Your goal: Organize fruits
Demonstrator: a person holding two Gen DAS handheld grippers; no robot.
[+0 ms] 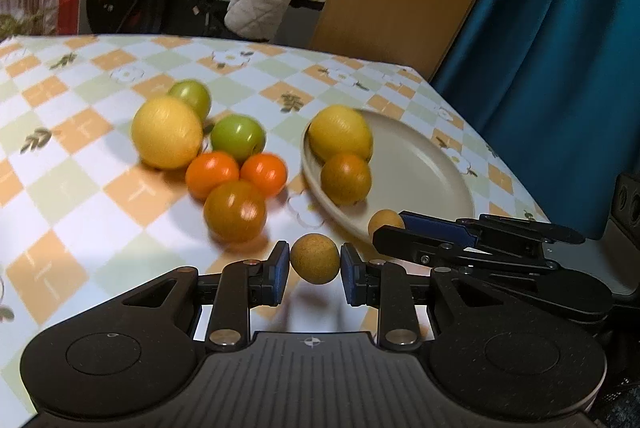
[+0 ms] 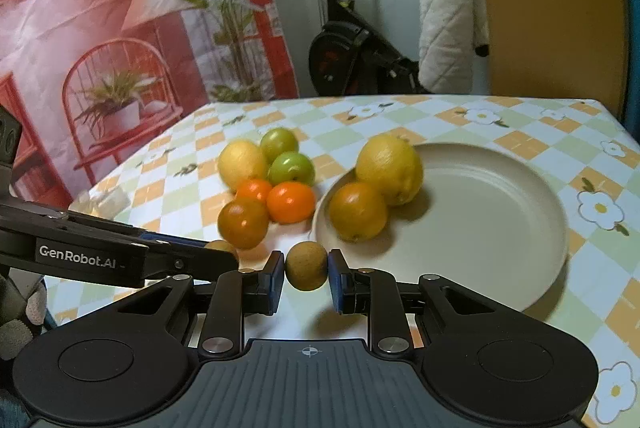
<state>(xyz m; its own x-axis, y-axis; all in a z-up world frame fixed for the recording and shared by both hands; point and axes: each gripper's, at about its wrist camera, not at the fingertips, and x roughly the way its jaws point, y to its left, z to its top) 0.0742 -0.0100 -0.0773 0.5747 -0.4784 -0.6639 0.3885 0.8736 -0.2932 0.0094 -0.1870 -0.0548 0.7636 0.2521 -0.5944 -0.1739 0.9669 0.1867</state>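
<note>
Table: checked cloth [image 1: 80, 163] in orange, green and white with flowers; exercise bike [image 2: 360, 59], quilted white cover and teal curtain [image 1: 560, 67] behind.
Left gripper [image 1: 315, 265]: clenched on a small tan ball fruit [image 1: 315, 259], pads touching both sides, held just above the cloth.
Right gripper [image 2: 306, 272]: clenched on a small brownish round fruit [image 2: 306, 271], near the plate's front rim.
Grippers: side by side; the right one shows in the left view [image 1: 390, 228] with its fruit poking out.
Plate [image 2: 500, 220]: beige, right of the loose pile; lemon [image 2: 390, 168] and dark orange fruit [image 2: 357, 211] touching each other at its left edge.
Loose pile: on the cloth left of the plate, all bunched together.
Pile contents: lemon [image 1: 167, 132], two green fruits [image 1: 238, 138] [image 1: 191, 96], two bright orange fruits [image 1: 212, 173] [image 1: 264, 173], one dark orange fruit [image 1: 235, 210].
Blur: slight on the pile in both views.
</note>
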